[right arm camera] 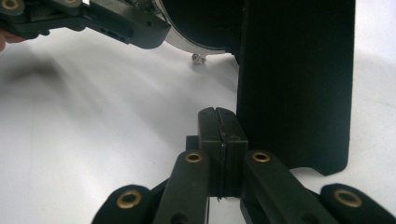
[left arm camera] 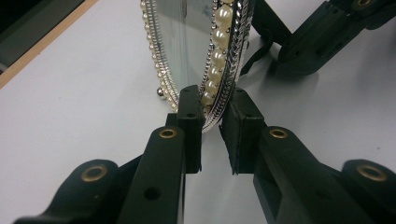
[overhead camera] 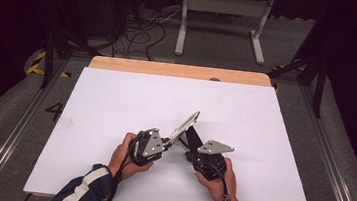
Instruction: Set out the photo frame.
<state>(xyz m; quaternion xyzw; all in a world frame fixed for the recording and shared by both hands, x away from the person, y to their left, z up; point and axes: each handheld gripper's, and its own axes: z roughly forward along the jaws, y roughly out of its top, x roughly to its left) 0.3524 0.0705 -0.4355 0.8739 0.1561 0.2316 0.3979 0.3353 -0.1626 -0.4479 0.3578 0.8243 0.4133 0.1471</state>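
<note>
An oval silver picture frame point(overhead camera: 185, 125) with a pearl rim point(left arm camera: 219, 60) stands tilted above the white table. My left gripper point(overhead camera: 168, 140) is shut on its lower edge, which sits between the two black jaws point(left arm camera: 212, 121) in the left gripper view. A black easel stand point(overhead camera: 192, 134) hangs from the frame's back. My right gripper point(overhead camera: 192, 151) is shut with nothing between its jaws point(right arm camera: 217, 116). It sits just beside the black stand point(right arm camera: 294, 84), which rises to its right in the right gripper view. The left gripper point(right arm camera: 116, 23) and the frame's lower rim show farther off there.
The white table top point(overhead camera: 116, 104) has a wooden strip point(overhead camera: 179, 70) along its far edge. Beyond it are cables and a white stand point(overhead camera: 222, 19) on the floor. Metal rails run along both sides of the table.
</note>
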